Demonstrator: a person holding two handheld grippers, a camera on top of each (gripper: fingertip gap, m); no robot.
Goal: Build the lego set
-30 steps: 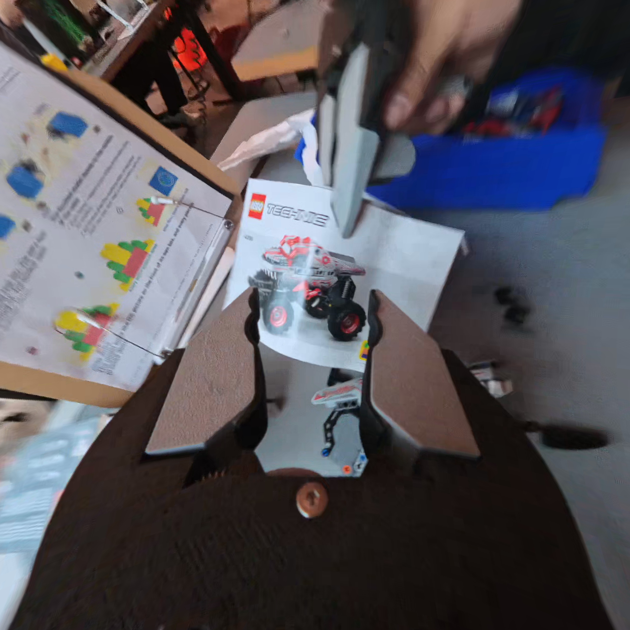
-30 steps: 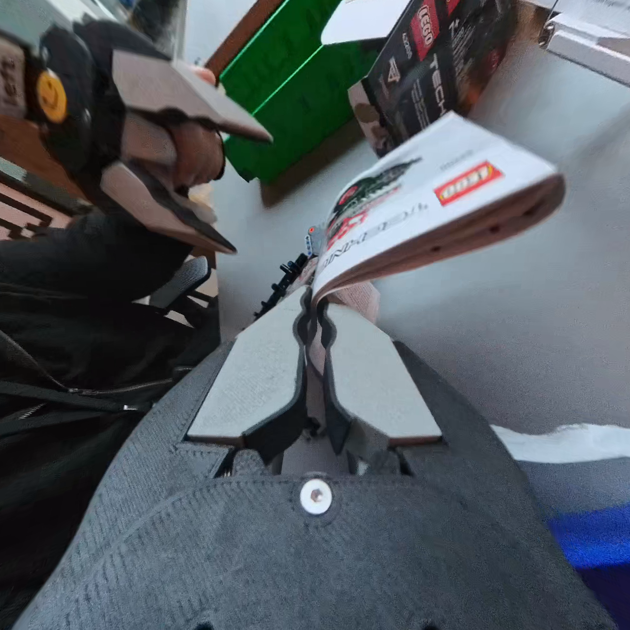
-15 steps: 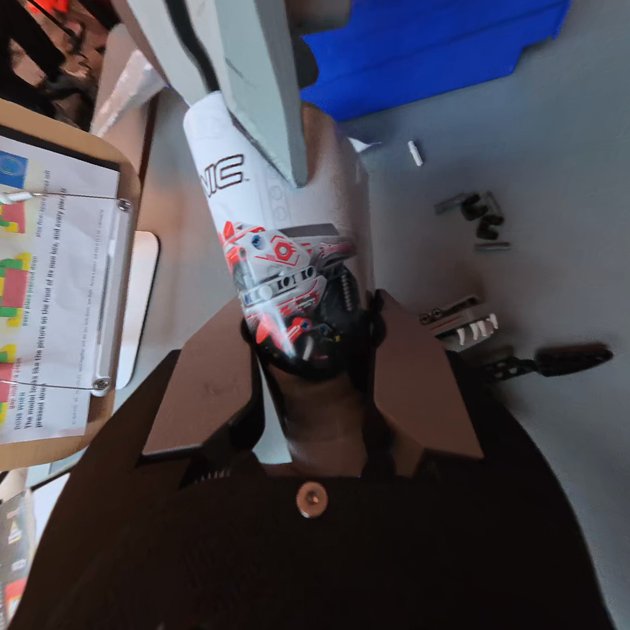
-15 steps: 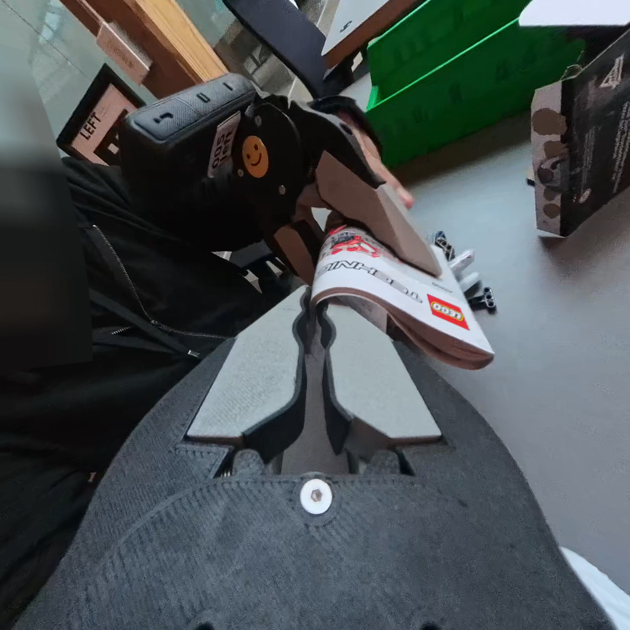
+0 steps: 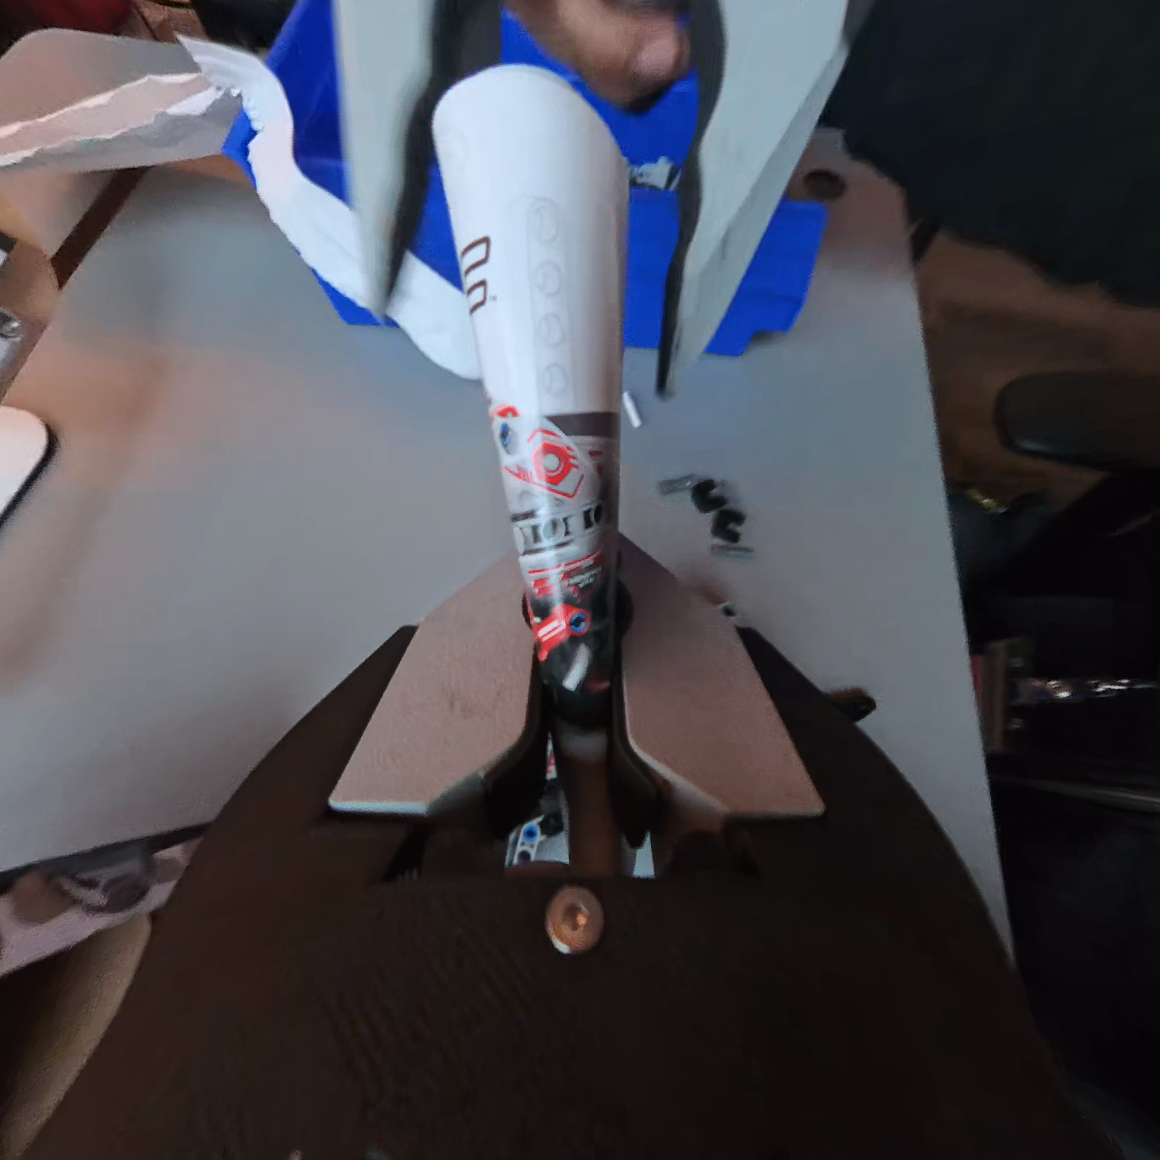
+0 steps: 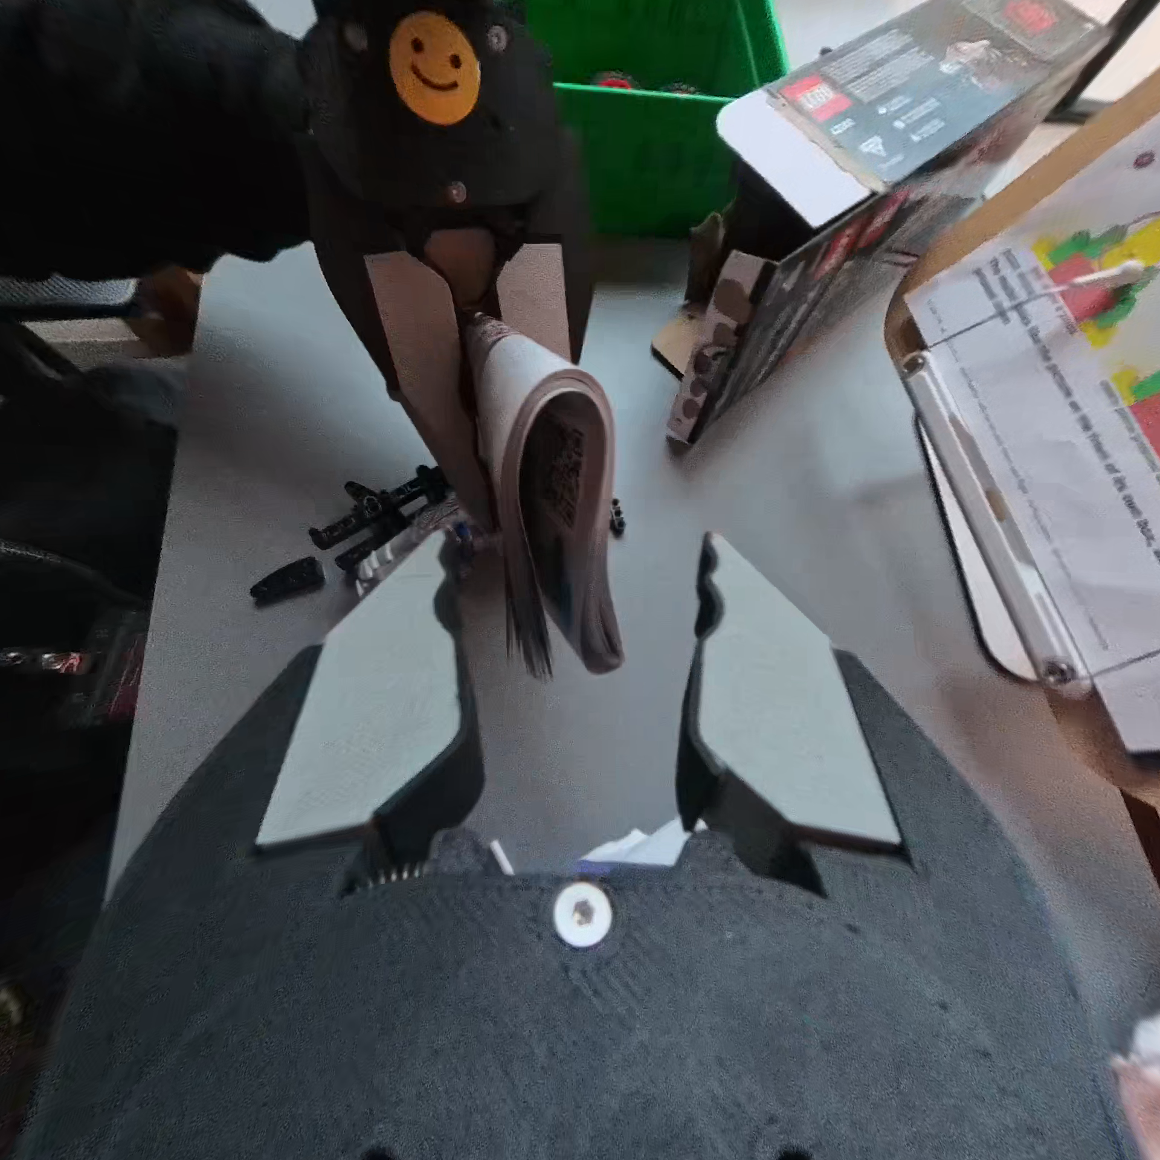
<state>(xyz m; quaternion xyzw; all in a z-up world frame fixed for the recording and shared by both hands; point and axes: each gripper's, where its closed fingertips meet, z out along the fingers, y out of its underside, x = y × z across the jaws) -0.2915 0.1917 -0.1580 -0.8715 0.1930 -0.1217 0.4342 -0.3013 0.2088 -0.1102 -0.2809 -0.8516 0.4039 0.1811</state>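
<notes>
Left tongs (image 5: 574,618) clamp booklet (image 5: 552,351) above grey table (image 5: 220,471); right tongs (image 6: 577,590) agape.

Open lane on the grey surface (image 6: 753,489) between the two claws: bare stretch runs from the spread right claw (image 6: 577,565) toward the upright lego box (image 6: 816,295), blocked midway only by the curled instruction booklet (image 6: 552,502) hanging from the left claw (image 6: 477,351). Left of the booklet, loose black lego parts (image 6: 376,508) clutter the surface. Far edge walled by green bin (image 6: 640,150); right side hemmed by clipboard stand (image 6: 1029,452); blue bin (image 5: 766,263) closes the near end.
</notes>
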